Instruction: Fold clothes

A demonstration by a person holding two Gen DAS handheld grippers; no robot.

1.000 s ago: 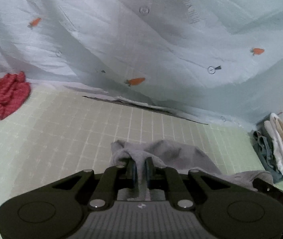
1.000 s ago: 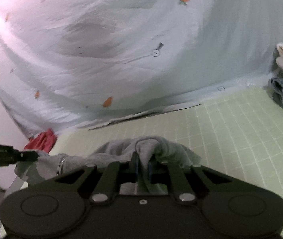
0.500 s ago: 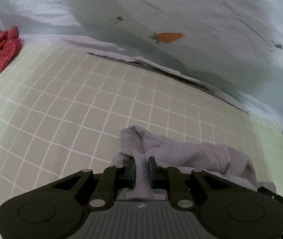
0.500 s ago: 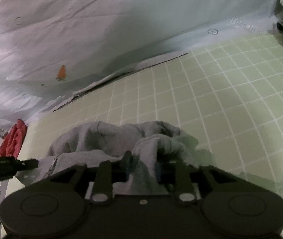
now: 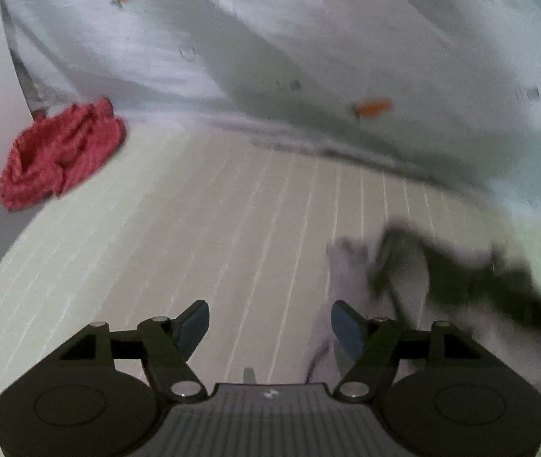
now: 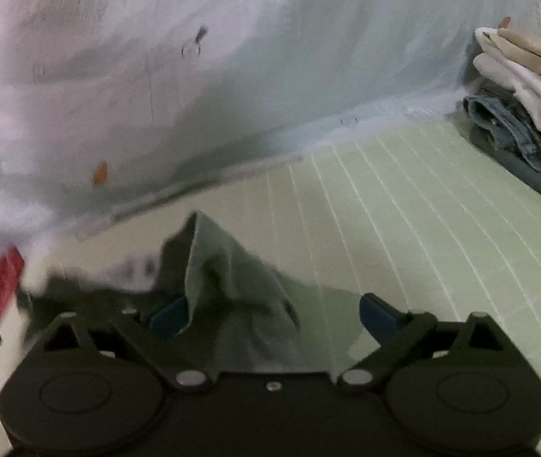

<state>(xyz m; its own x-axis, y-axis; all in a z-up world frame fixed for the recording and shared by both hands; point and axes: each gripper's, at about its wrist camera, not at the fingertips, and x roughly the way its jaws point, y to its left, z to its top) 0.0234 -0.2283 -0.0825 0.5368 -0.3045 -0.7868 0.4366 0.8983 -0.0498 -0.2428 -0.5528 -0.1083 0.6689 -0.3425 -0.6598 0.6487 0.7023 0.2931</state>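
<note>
A grey garment [image 6: 228,274] lies crumpled on the pale green grid mat [image 6: 404,228]. One fold of it stands up between the fingers of my right gripper [image 6: 274,316]. Those jaws are opening wide and the pads do not press on the cloth. In the left wrist view the same garment [image 5: 346,266] lies blurred to the right of my left gripper [image 5: 270,329]. The left jaws are opening too, with only bare mat [image 5: 213,228] between them. A dark blurred shape [image 5: 468,282] lies over the garment there.
A crumpled red garment [image 5: 61,152] sits at the mat's far left edge. A stack of folded clothes [image 6: 518,95], beige and white over denim, stands at the far right. A pale sheet with carrot prints [image 5: 346,38] hangs behind the mat.
Both grippers were shut on the grey garment and have let it go, their jaws now spread. Both have dropped lower, and the garment has slumped onto the mat.
</note>
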